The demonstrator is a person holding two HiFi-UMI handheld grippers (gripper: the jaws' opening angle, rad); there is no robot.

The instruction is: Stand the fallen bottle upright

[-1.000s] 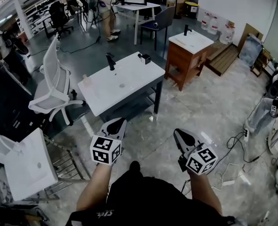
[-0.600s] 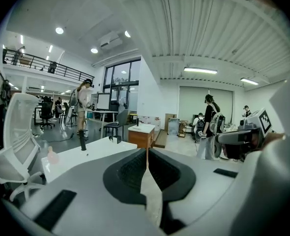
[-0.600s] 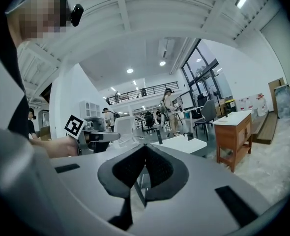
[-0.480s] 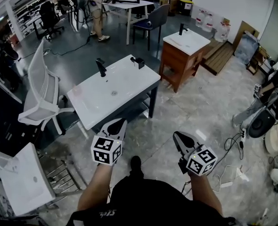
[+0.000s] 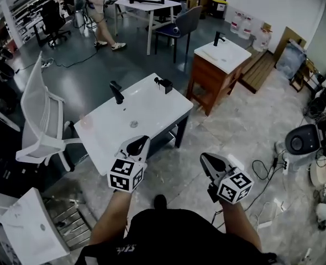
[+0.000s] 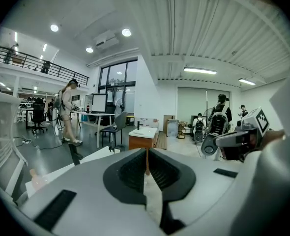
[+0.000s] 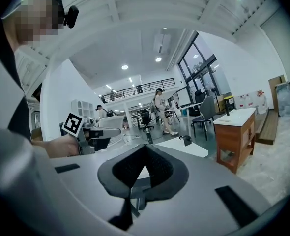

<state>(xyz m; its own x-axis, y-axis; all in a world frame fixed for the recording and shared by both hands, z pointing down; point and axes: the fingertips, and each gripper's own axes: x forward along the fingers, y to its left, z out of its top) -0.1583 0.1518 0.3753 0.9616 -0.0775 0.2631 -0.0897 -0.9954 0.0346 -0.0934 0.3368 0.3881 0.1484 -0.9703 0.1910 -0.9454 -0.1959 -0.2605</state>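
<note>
A white sink-top table (image 5: 152,106) with a black faucet (image 5: 116,93) stands ahead of me. At its left corner lies a small pale pinkish object (image 5: 85,121), too small to tell what it is; it also shows as the pinkish object (image 6: 34,173) in the left gripper view. My left gripper (image 5: 139,142) hangs just short of the table's near edge, its jaws shut with nothing in them (image 6: 146,154). My right gripper (image 5: 204,158) is over the floor to the right, also shut and empty (image 7: 145,147).
A white office chair (image 5: 38,126) stands left of the table, a wooden cabinet with a sink top (image 5: 218,65) to its right. Another white basin (image 5: 25,231) sits at lower left. Cables (image 5: 268,170) and a round grey device (image 5: 301,142) lie on the floor at right.
I have walked forward: the white table has come nearer and lower in the head view. Both grippers stay shut in front of me. The person at the back has stepped left.
</note>
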